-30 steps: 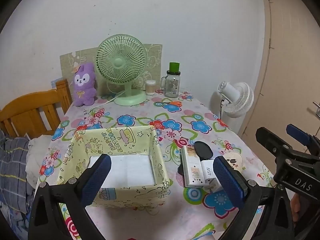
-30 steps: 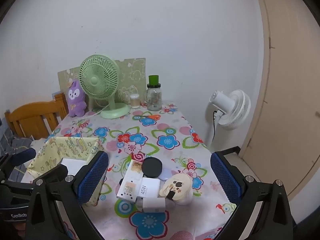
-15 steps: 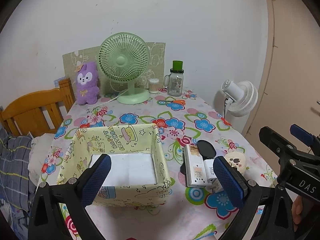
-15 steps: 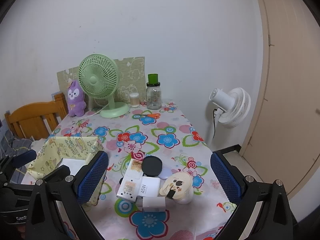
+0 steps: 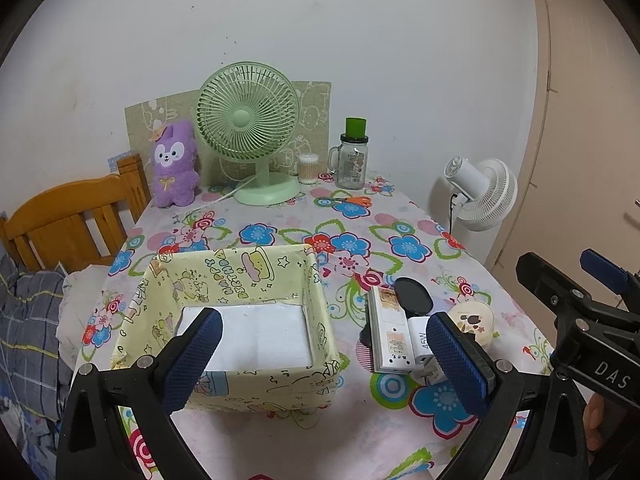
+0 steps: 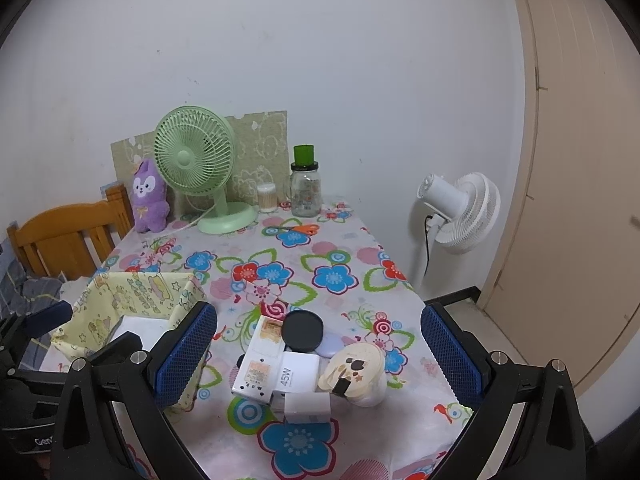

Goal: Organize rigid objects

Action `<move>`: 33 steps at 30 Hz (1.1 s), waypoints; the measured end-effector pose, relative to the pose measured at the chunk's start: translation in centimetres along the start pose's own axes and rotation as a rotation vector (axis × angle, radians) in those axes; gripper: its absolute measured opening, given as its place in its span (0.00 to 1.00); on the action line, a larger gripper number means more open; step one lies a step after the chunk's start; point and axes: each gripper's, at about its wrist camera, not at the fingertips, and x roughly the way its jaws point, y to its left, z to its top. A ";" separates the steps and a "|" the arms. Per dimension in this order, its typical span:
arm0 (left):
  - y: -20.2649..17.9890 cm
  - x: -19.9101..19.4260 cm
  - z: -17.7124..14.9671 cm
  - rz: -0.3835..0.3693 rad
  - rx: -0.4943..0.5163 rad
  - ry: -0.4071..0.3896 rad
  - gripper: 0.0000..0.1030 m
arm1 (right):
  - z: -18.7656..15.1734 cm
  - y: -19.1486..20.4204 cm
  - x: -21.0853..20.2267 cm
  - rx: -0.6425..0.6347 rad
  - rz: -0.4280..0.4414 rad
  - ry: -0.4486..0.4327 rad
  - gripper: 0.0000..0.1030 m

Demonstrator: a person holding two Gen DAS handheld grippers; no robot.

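A yellow patterned fabric box (image 5: 240, 276) (image 6: 132, 300) with a white floor stands open on the flowered table. To its right lies a cluster: a white carton (image 5: 390, 336) (image 6: 258, 364), a black round lid (image 5: 414, 300) (image 6: 302, 332), a white 45W charger (image 6: 298, 374), a white plug cube (image 6: 308, 406), a lilac disc (image 6: 334, 347) and a cream round container (image 5: 474, 320) (image 6: 354, 372). My left gripper (image 5: 324, 360) hangs open in front of the box. My right gripper (image 6: 320, 356) (image 5: 580, 300) hangs open before the cluster. Neither holds anything.
At the table's far end stand a green desk fan (image 5: 250, 128), a purple plush (image 5: 176, 164), a cotton-swab jar (image 5: 308, 168), a glass mug with green lid (image 5: 353, 160) and orange scissors (image 5: 348, 200). A wooden chair (image 5: 72, 216) is left, a white floor fan (image 5: 480, 192) right.
The left wrist view has drifted slightly, so the table's contents sit a little further right and the far wall shows more. The right wrist view is almost unchanged. Both grippers stay open.
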 end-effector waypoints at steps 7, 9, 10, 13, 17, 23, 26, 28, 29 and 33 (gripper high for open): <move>0.2 0.2 0.1 -0.008 -0.009 0.010 1.00 | -0.1 0.1 0.1 0.003 -0.004 0.005 1.00; 0.3 0.2 0.0 -0.015 -0.011 0.012 1.00 | -0.1 0.1 0.1 0.005 -0.001 0.007 1.00; 0.3 0.2 0.0 -0.015 -0.012 0.011 1.00 | -0.1 0.1 0.2 0.007 -0.001 0.009 1.00; 0.3 0.2 -0.1 -0.011 -0.008 0.011 1.00 | -0.1 0.2 0.3 0.004 -0.002 0.011 1.00; 0.1 0.1 -0.2 -0.010 -0.008 0.004 1.00 | -0.1 0.1 0.4 0.006 0.003 0.011 1.00; 0.1 -0.1 -0.2 -0.002 -0.010 -0.009 1.00 | -0.2 0.2 0.4 0.008 0.006 0.010 1.00; 0.1 -0.1 -0.2 -0.011 -0.013 -0.005 1.00 | -0.2 0.2 0.4 0.011 0.010 0.008 1.00; 0.1 0.0 -0.2 -0.015 -0.019 0.001 1.00 | -0.3 0.2 0.4 0.010 0.009 0.007 1.00; 0.1 0.1 -0.2 -0.016 -0.020 0.004 1.00 | -0.4 0.3 0.4 0.008 0.009 0.006 1.00; -0.2 0.1 -0.2 -0.029 -0.013 0.004 1.00 | -0.5 0.3 0.4 0.008 0.011 0.009 1.00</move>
